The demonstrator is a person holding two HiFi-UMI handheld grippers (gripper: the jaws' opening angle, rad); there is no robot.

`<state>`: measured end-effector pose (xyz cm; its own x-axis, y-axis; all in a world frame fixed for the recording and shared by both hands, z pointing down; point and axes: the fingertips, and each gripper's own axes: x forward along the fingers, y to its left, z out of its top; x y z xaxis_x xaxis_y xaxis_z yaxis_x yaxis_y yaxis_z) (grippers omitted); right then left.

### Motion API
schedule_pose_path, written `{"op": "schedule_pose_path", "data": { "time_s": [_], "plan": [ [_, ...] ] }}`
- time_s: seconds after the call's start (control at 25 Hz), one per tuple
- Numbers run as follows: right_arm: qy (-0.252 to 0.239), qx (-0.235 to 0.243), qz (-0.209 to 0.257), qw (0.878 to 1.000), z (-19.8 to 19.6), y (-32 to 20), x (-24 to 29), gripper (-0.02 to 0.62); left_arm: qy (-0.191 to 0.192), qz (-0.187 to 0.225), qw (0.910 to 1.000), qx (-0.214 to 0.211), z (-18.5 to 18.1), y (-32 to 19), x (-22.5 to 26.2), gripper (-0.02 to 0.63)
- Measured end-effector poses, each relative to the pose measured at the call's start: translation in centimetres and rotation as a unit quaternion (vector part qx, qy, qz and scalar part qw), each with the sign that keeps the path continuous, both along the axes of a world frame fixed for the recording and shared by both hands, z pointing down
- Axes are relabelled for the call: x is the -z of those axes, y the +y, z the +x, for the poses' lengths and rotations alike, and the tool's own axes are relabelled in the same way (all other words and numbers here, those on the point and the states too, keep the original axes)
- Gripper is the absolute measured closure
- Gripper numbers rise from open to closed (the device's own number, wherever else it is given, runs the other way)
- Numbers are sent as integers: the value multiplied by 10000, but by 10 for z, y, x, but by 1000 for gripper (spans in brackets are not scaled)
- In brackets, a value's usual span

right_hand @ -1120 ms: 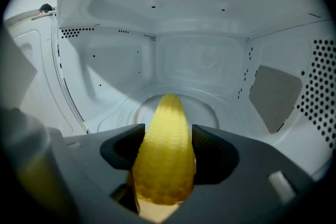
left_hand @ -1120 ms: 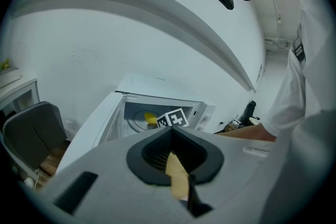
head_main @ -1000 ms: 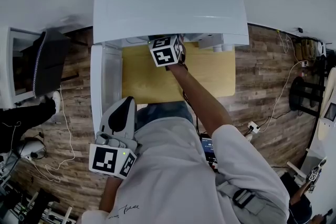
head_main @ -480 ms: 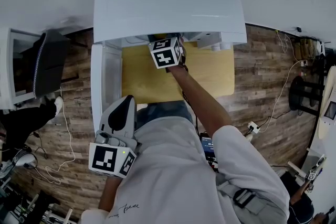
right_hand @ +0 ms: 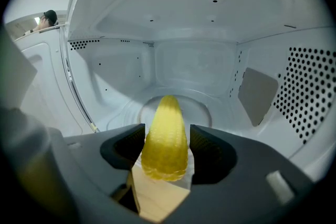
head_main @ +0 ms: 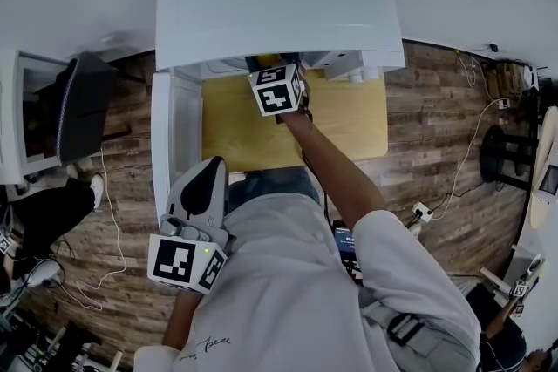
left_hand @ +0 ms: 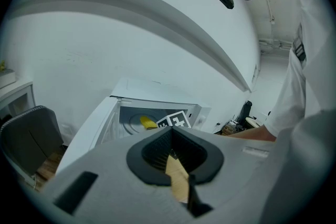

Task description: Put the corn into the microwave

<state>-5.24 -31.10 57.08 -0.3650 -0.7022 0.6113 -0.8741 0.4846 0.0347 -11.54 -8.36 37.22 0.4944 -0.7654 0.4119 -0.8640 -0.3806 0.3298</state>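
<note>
Right gripper point(head_main: 277, 87), marker cube up, at mouth of white microwave point(head_main: 279, 4), arm stretched over yellow wooden table point(head_main: 349, 122). Microwave door point(head_main: 174, 139) stands open at left. Left gripper point(head_main: 207, 179) held low beside white-shirted torso, over plank floor point(head_main: 436, 126). Dark chair point(head_main: 83, 104) far left.

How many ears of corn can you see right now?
1. The corn is clamped in the right gripper, reaching into the open microwave. None shows elsewhere, though the table is partly hidden.
</note>
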Motion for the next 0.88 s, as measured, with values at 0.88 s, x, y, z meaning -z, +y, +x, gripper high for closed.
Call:
{"op": "schedule_pose_path", "data": {
  "time_s": [0.88],
  "plan": [
    [-389,-67,-81,9992,15,25,25,330,51,216,9995,-226,8,6,11,614]
  ]
}}
